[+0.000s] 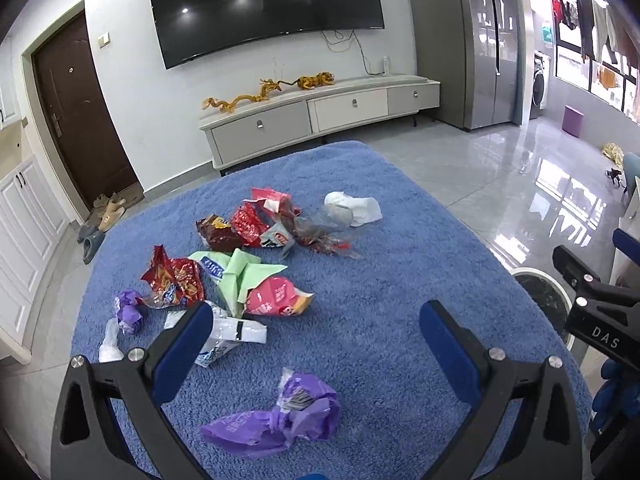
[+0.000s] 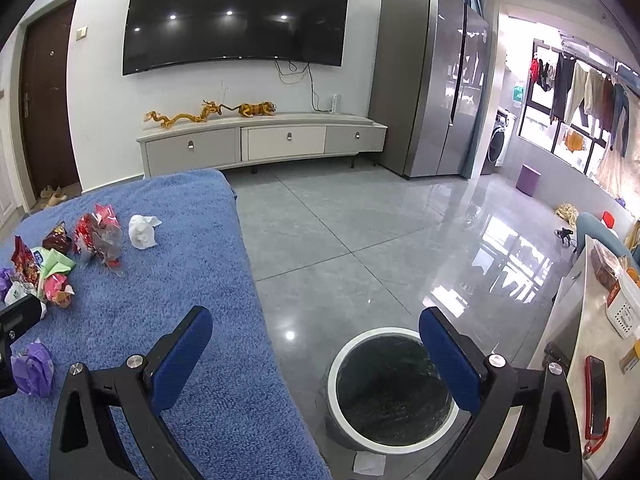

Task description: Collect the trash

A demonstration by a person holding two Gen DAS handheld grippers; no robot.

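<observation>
Several crumpled wrappers lie on a blue towel-covered table (image 1: 380,320). A purple wrapper (image 1: 280,416) lies nearest, just below and between the fingers of my left gripper (image 1: 316,344), which is open and empty above it. Further back lie a pink packet (image 1: 276,296), a green paper (image 1: 240,276), red snack bags (image 1: 172,280) and a white tissue (image 1: 356,206). My right gripper (image 2: 316,348) is open and empty, hovering over the floor beside the table, above a white-rimmed trash bin (image 2: 392,388) lined with a black bag. The purple wrapper also shows in the right wrist view (image 2: 32,368).
The bin (image 1: 540,292) stands on the grey tile floor right of the table. A white scrap (image 2: 370,464) lies on the floor by the bin. A counter with a red phone (image 2: 596,392) is at far right. A TV cabinet (image 2: 260,142) and fridge (image 2: 432,80) stand at the back.
</observation>
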